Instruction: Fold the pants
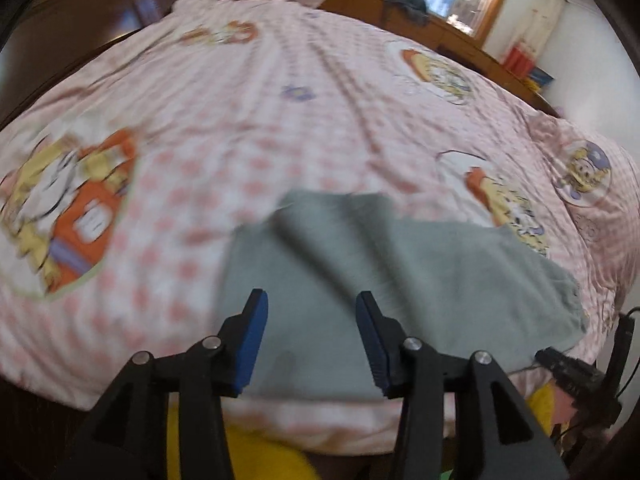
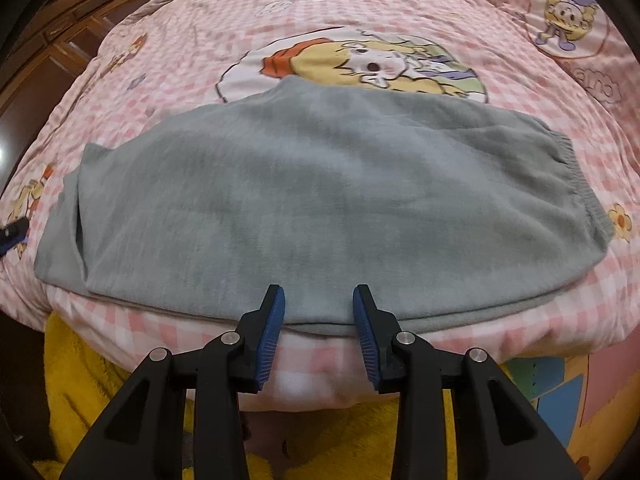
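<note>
Between folds, by the look of it: soft grey fleece pants [image 2: 320, 196] lying flat across the near edge of the bed with the pink checked cartoon-print quilt [image 2: 400, 12], already doubled along their length, elastic waistband [image 2: 576, 176] to the right, a loose layer showing at the left end. Likely next: a fresh hold on one end of the cloth, then carrying that end across to the other to halve the length, which calls for pinching both layers together so neither slips.

Left tool [image 1: 311, 304] pitched steeply down over the left part of the pants, blue pads apart, nothing between them, picture smeared by motion. Right tool [image 2: 319, 298] also angled down at the near hem, pads apart, hovering just above the cloth edge, gripping nothing.
</note>
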